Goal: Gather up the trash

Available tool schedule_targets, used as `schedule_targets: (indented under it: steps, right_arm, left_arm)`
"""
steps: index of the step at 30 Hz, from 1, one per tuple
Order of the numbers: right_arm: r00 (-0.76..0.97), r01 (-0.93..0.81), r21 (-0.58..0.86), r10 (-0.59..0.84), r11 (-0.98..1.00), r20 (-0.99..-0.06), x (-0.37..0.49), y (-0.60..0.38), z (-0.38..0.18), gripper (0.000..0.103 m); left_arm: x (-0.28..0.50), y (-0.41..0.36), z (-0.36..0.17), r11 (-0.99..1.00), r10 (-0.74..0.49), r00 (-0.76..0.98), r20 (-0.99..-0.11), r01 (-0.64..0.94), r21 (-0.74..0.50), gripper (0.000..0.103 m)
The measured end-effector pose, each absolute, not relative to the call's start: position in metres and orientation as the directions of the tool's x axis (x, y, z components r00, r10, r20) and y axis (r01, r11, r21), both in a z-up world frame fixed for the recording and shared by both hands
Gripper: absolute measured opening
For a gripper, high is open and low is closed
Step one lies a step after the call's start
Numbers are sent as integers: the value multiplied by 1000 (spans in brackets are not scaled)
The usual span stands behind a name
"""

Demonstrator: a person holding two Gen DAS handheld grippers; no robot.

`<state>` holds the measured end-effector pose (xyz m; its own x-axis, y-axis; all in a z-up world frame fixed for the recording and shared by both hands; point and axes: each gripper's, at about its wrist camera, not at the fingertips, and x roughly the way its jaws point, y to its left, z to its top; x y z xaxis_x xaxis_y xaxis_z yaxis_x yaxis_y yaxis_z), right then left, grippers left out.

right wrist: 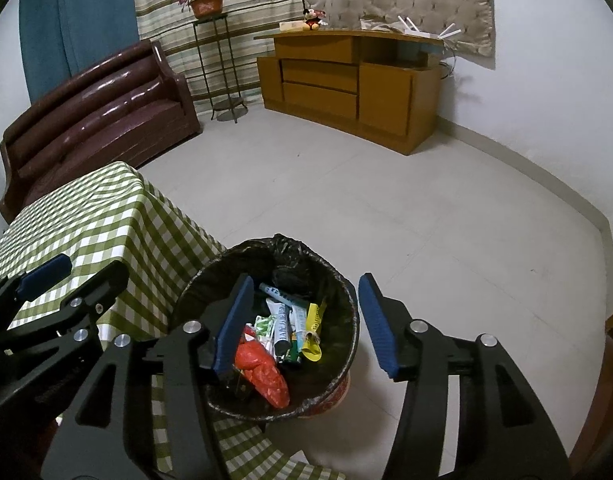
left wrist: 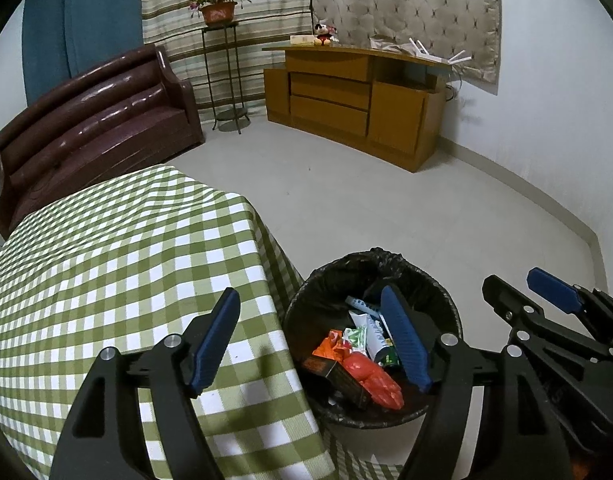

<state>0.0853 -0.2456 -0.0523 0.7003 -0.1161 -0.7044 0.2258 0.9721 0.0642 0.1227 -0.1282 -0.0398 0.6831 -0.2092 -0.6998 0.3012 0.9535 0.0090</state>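
Both are spread wide and holding nothing: the left hand-held gripper (left wrist: 312, 336) hangs over the bench (left wrist: 106, 248) edge and the bin's rim, and the right hand-held gripper (right wrist: 304, 320) hovers right above the trash bin (right wrist: 346, 308). The trash, a red bag (right wrist: 262, 372), tubes and wrappers, sits inside the bin on the floor beside the bench.

A brown sofa (left wrist: 94, 128) sits by the wall. Next to it a plant pot (left wrist: 217, 11) stands on a thin stand (left wrist: 224, 76). A toy mouse (left wrist: 324, 34) sits on the wooden cabinet (left wrist: 346, 100).
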Motion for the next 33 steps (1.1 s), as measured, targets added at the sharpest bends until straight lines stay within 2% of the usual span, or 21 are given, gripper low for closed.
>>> schedule_targets:
  steps: [11,14,33]
  right_arm:
    - [739,208,38,-132,977,-660,61,-227,-24,55]
    - [751,202,29,-136,979,-646,54,-220,-17,62]
    - [787,150,-2,-121,989,-605,26,-186,8,62]
  left_arm:
    - [96,-101,-15,963,-201,726,-658,269,3,74]
    - [89,-94,-9,966,-197,733,-651,258,-2,74]
    - [48,-47,7,980,-167,767,-619,197,-20,76]
